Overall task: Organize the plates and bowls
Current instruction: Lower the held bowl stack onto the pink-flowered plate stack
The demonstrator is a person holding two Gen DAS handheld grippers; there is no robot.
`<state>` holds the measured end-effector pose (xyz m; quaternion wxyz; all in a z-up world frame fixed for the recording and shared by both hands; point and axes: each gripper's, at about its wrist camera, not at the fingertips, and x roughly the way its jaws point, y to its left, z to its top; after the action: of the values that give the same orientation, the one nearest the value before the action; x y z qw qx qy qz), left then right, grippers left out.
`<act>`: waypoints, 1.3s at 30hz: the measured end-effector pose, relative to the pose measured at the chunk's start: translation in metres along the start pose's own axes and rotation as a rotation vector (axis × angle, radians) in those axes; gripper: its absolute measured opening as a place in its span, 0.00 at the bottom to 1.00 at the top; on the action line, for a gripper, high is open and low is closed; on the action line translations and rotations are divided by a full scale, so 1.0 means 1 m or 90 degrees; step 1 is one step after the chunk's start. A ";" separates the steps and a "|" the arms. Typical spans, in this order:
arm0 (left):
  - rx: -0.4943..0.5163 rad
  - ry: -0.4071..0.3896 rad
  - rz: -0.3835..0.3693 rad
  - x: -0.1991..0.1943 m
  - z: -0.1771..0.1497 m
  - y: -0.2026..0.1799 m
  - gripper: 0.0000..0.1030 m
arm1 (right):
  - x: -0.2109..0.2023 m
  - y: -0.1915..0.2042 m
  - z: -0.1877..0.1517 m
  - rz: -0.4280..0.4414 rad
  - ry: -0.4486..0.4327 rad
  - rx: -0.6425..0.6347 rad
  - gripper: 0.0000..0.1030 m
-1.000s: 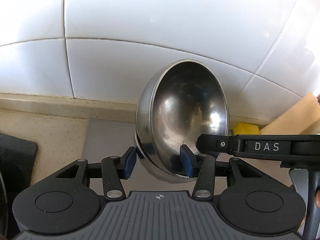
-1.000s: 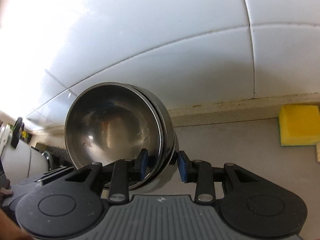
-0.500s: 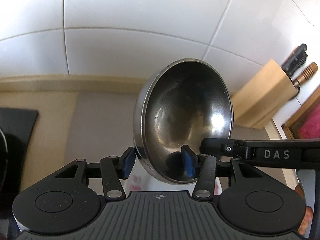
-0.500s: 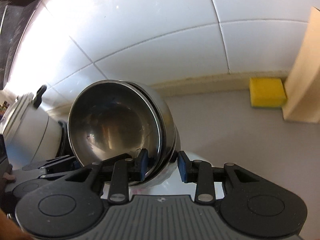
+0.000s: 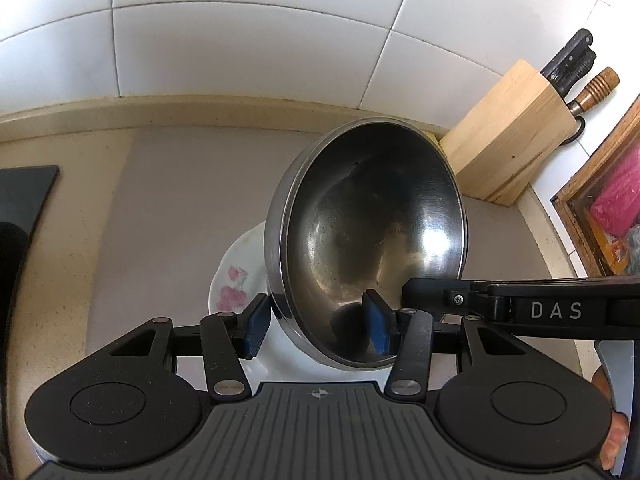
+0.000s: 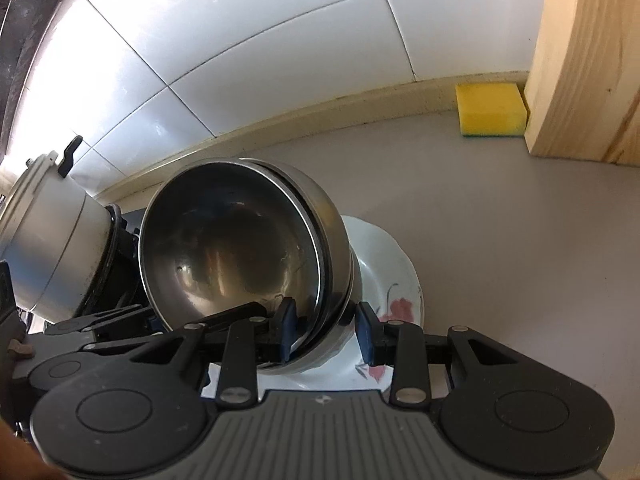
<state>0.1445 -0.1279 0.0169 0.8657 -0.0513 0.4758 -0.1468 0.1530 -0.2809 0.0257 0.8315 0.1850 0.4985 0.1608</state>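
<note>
A nested stack of steel bowls (image 5: 372,224) hangs tilted above the counter, its hollow facing the cameras. My left gripper (image 5: 316,328) is shut on the stack's lower rim, one blue pad outside the wall and one inside. Seen from the right wrist, the same bowls (image 6: 232,248) sit in my right gripper (image 6: 326,330), shut on the opposite rim. The right gripper's black arm (image 5: 520,308) reaches in from the right in the left wrist view. Directly under the bowls lies a white plate with pink flowers (image 5: 236,272), partly hidden by them; the right wrist view shows this plate (image 6: 392,264) too.
A wooden knife block (image 5: 508,132) stands against the tiled wall at the right, with a yellow sponge (image 6: 492,110) beside it. A silver pot (image 6: 52,240) sits on a black hob (image 5: 24,196) at the left. A wooden frame with pink contents (image 5: 600,208) borders the counter's right end.
Both grippers have carried the bowls sideways along the counter towards the knife block. The flowered plate has come into view beneath the bowls. Both grips look unchanged.
</note>
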 end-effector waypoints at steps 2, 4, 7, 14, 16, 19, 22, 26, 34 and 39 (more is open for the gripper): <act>-0.001 0.001 0.001 0.001 -0.002 0.001 0.49 | 0.000 -0.001 -0.001 0.000 0.003 -0.001 0.15; -0.001 0.001 0.003 -0.001 -0.004 0.002 0.49 | 0.001 0.001 -0.001 -0.001 0.004 -0.004 0.15; -0.001 -0.003 0.007 0.000 -0.002 -0.002 0.49 | 0.000 0.003 0.000 0.000 0.006 -0.008 0.15; -0.007 -0.001 0.008 0.004 -0.005 -0.003 0.49 | 0.002 0.004 0.001 -0.003 0.009 -0.009 0.15; -0.007 0.004 0.008 0.007 -0.007 -0.003 0.49 | 0.004 0.003 -0.001 -0.004 0.014 -0.010 0.15; -0.001 0.000 0.009 0.007 -0.008 -0.004 0.49 | 0.004 0.002 -0.003 -0.004 0.018 -0.008 0.15; -0.003 0.001 0.004 0.008 -0.008 -0.003 0.50 | 0.004 0.001 -0.003 -0.002 0.016 -0.006 0.15; -0.006 0.007 -0.007 0.011 -0.007 0.002 0.50 | 0.004 -0.002 -0.003 0.010 0.023 0.003 0.16; -0.021 -0.009 -0.012 0.004 0.003 0.016 0.49 | -0.004 -0.003 0.012 0.003 -0.005 -0.001 0.16; -0.035 -0.029 -0.014 -0.003 0.017 0.023 0.50 | -0.013 0.006 0.030 0.004 -0.042 -0.011 0.16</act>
<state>0.1620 -0.1061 0.0229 0.8729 -0.0832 0.4594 -0.1419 0.1735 -0.2860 0.0520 0.8485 0.1844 0.4691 0.1613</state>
